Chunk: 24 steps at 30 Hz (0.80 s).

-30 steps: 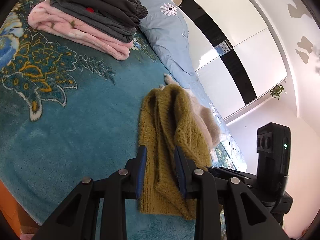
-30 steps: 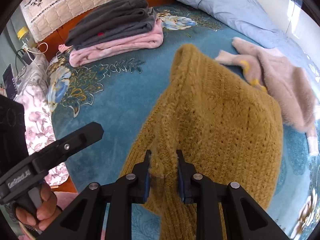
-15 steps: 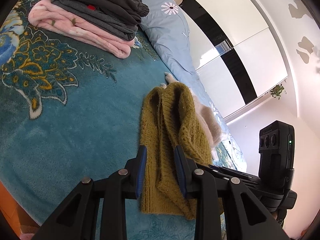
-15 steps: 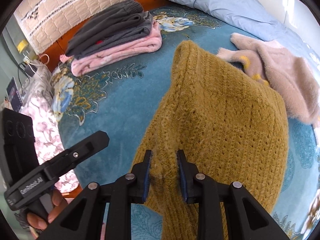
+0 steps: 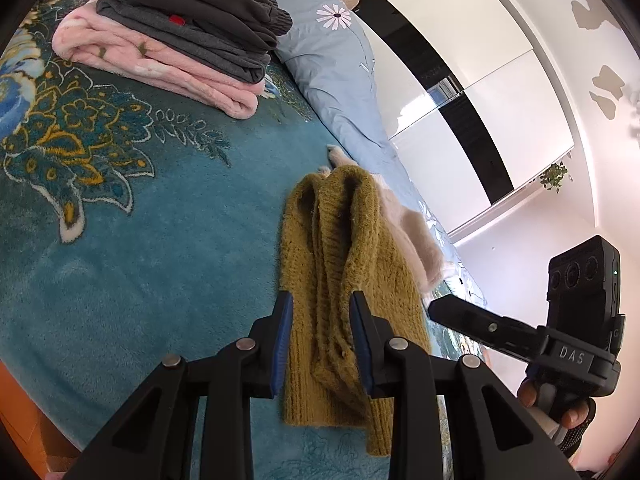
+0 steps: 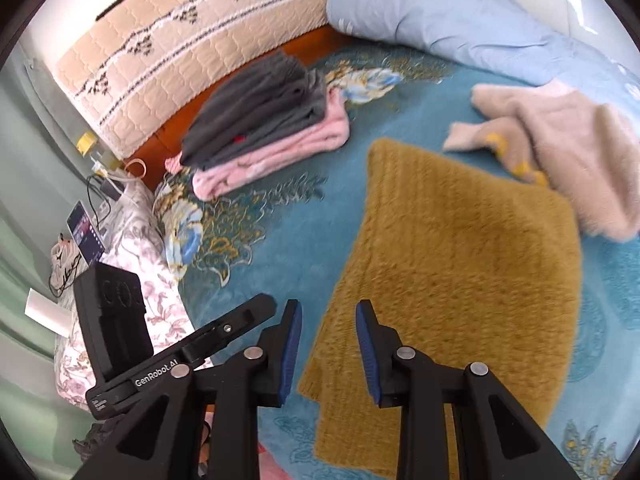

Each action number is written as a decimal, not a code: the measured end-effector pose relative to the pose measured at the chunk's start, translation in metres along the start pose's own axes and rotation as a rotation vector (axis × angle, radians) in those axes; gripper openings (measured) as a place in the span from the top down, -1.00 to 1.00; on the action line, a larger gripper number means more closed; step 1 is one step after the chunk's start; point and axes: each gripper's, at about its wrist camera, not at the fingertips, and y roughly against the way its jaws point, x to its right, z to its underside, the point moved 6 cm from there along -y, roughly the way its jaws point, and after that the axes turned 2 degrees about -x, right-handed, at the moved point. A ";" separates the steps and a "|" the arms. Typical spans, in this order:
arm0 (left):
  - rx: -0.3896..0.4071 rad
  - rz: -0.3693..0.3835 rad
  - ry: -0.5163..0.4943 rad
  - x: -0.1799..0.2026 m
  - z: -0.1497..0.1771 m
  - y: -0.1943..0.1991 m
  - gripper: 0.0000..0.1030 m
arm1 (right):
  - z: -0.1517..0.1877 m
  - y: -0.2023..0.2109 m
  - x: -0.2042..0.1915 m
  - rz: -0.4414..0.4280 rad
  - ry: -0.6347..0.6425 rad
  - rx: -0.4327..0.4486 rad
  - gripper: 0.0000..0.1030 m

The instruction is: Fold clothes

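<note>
Now logging a release on the right gripper (image 6: pixel 326 340): fingers standing apart, no longer pinching the mustard sweater (image 6: pixel 460 272) as half a second ago. Seeing the sweater lying flat as a folded rectangle on the bed (image 6: pixel 288 208), near corner just beyond the right fingers, far edge touching a crumpled beige fleece garment (image 6: pixel 580 152). Noting motion blur over the knit in the right view.

Checking the left gripper (image 5: pixel 320 336): knit filling the gap between its fingers in its own view, yet, from the right view, appearing to sit over bare blanket beside the sweater's edge. Cannot tell whether gripping or merely hovering in front.

Judging the fold on this piece as nearly done. Probably remaining: moving it to the stack of folded clothes (image 6: pixel 272 120), well apart near the headboard, then starting on the beige garment.
</note>
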 end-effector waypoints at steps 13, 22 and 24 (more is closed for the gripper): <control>-0.010 0.069 -0.038 0.027 0.013 -0.004 0.17 | 0.044 0.076 0.178 0.124 -0.412 0.199 0.37; -0.107 -0.092 -0.123 0.042 0.041 -0.045 0.16 | 0.075 0.051 0.242 0.010 -0.582 0.207 0.32; -0.115 -0.122 -0.111 0.039 0.043 -0.049 0.16 | 0.074 0.046 0.240 0.013 -0.562 0.209 0.32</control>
